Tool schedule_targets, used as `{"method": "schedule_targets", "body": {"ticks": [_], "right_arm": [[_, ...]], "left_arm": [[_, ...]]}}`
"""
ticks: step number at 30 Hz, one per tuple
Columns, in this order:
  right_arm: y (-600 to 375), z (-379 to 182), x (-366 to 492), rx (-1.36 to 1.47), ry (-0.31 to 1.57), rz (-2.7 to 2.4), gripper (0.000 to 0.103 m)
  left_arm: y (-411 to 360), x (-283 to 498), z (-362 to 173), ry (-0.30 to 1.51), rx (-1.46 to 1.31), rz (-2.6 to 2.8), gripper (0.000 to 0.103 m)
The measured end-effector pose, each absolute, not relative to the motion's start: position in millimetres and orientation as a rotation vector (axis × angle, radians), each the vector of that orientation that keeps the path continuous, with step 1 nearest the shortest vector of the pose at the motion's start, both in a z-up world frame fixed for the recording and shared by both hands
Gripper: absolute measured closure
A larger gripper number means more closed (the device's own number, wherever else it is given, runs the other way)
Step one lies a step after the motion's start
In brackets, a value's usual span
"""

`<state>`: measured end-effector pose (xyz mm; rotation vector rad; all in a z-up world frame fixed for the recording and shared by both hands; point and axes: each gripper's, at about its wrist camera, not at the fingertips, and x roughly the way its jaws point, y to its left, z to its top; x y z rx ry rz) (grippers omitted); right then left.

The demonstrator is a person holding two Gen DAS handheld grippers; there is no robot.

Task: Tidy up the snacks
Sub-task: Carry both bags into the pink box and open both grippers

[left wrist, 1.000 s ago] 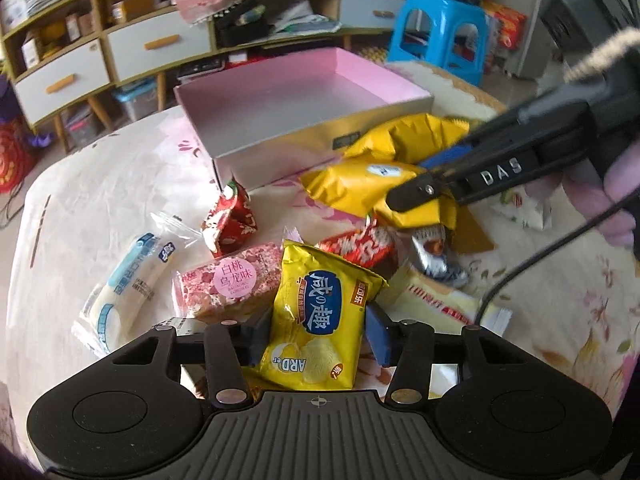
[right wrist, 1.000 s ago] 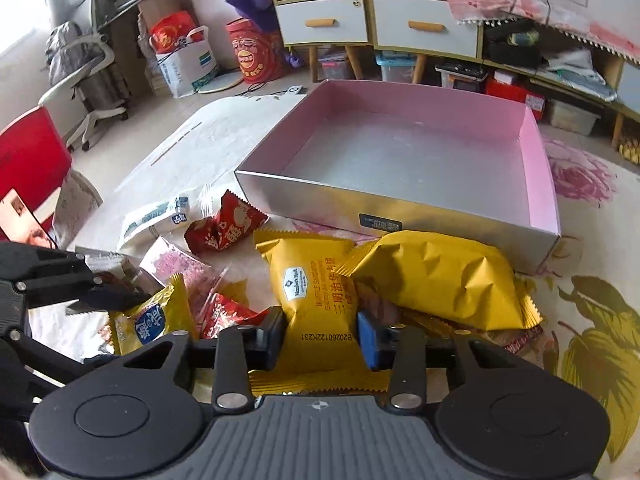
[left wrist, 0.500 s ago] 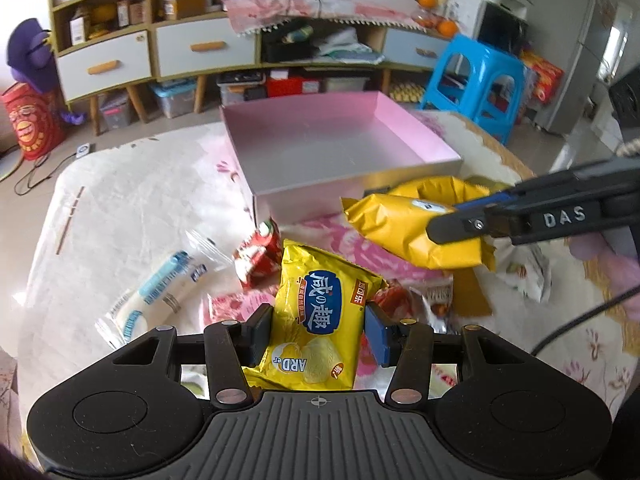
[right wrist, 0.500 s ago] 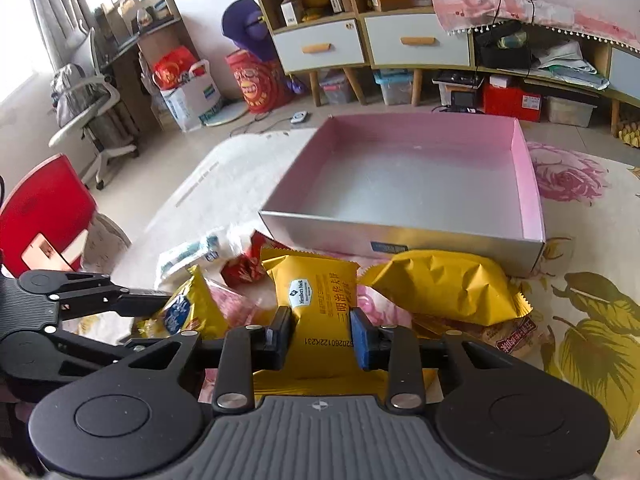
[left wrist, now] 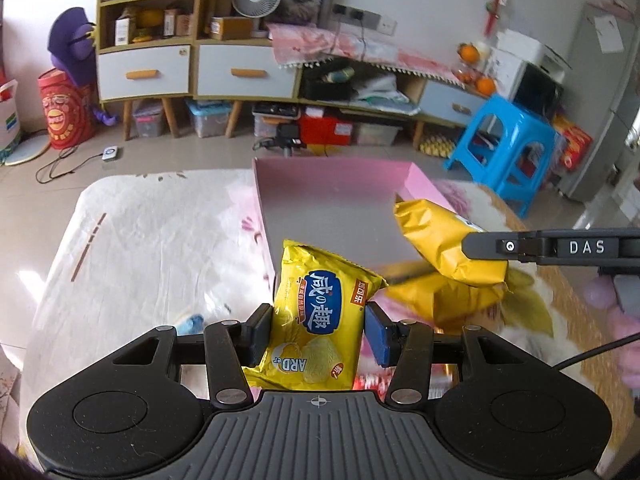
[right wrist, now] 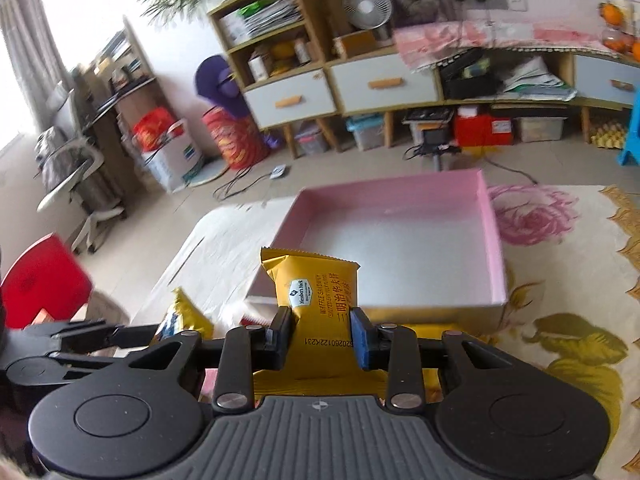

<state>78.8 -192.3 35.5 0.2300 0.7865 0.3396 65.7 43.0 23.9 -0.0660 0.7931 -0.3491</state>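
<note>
My left gripper (left wrist: 318, 320) is shut on a yellow chips bag (left wrist: 320, 280) with a blue label, held up off the table in front of the pink box (left wrist: 332, 176). My right gripper (right wrist: 322, 328) is shut on a gold waffle-sandwich packet (right wrist: 316, 284), lifted before the near wall of the pink box (right wrist: 494, 240), whose silver floor is bare. In the left wrist view the right gripper (left wrist: 480, 248) comes in from the right with the gold packet (left wrist: 436, 232). In the right wrist view the left gripper (right wrist: 152, 334) sits at the lower left with the chips bag (right wrist: 184, 316).
A second gold packet (left wrist: 432, 296) and red wrappers (left wrist: 372, 380) lie on the flowered tablecloth (left wrist: 160, 240) below the grippers. Past the table stand a blue stool (left wrist: 508, 140), a red chair (right wrist: 40, 276) and a drawer cabinet (left wrist: 144, 72).
Both grippers have risen from the snack pile, each carrying its packet. The right pads have closed tighter on the gold packet. The other snacks have dropped out of view below.
</note>
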Motion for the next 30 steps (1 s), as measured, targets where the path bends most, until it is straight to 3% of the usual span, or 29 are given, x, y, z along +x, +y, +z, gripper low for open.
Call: {"method": "schedule_targets", "body": {"ticks": [19,22,24,30], "right_arm": [[-231,-1,139,0.330,0.759,0.160,0.080],[-236,-10,145,0.316,0.772,0.135,0.080],[-236,-13,149,0.312,0.783,0.127,0.080],[-234,-19,154,0.293,0.799,0.125,0.080]], "left_arm": [[-14,151,-14,0.716,-0.066,-0.244,0.056],[-18,160,-24,0.731,-0.045,-0.232,0.058],[-18,165,-29,0.741,-0.051,-0.228,0.067],[-17,173,-41,0.777,-0.068,-0.221,0.067]]}}
